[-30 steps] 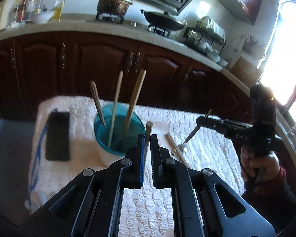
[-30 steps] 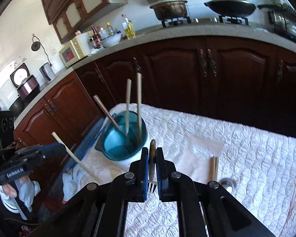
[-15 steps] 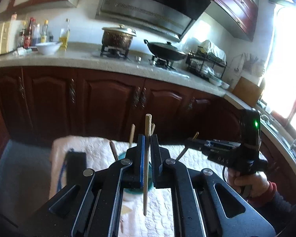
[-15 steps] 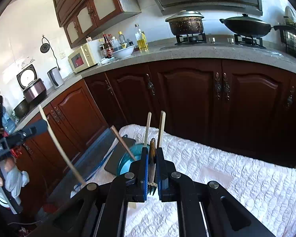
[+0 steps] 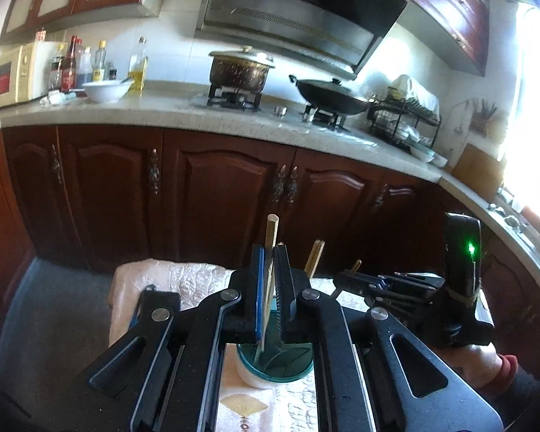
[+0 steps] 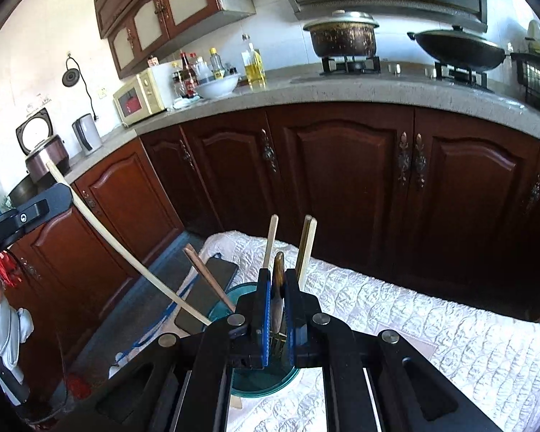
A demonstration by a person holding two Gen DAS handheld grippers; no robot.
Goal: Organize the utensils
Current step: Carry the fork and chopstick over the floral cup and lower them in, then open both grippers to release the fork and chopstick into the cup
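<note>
A teal utensil cup stands on a white quilted cloth, also in the right wrist view. It holds several chopsticks upright. My left gripper is shut on a pale chopstick, held upright with its lower end over the cup; it also shows in the right wrist view. My right gripper is shut on a fork with a brown handle, tines down above the cup. The right gripper also shows in the left wrist view, just right of the cup.
A black phone with a blue cord lies on the cloth left of the cup. Dark wooden cabinets stand behind the table. The counter carries a pot, a wok, a bowl and bottles.
Both grippers have risen from the cloth and come together over the cup. The left one now holds its chopstick upright, the right one its fork tines down.
</note>
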